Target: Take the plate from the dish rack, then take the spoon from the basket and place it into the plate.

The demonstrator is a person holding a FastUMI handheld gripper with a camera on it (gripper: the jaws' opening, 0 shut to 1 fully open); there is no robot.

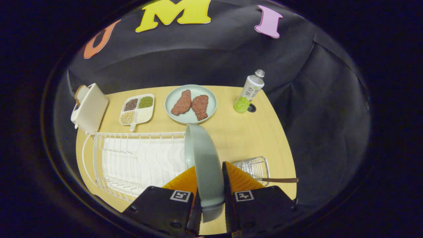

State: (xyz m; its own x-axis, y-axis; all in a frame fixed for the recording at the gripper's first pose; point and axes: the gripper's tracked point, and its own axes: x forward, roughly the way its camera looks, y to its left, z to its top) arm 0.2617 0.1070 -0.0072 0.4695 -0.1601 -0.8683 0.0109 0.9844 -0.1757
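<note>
- Gripper [211, 180], bottom centre: both fingers pinch the pale green plate [205, 162], held on edge above the table [244, 138].
- White dish rack [132, 162], lower left, beside the plate.
- Wire basket [252, 166], right of the fingers; spoon [277, 180] handle juts rightward.

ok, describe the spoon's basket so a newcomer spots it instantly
On the wooden table, look to the right of the white dish rack. The metal mesh basket sits just beyond the hand-held gripper, which clamps a pale green plate. A spoon handle pokes out.
</note>
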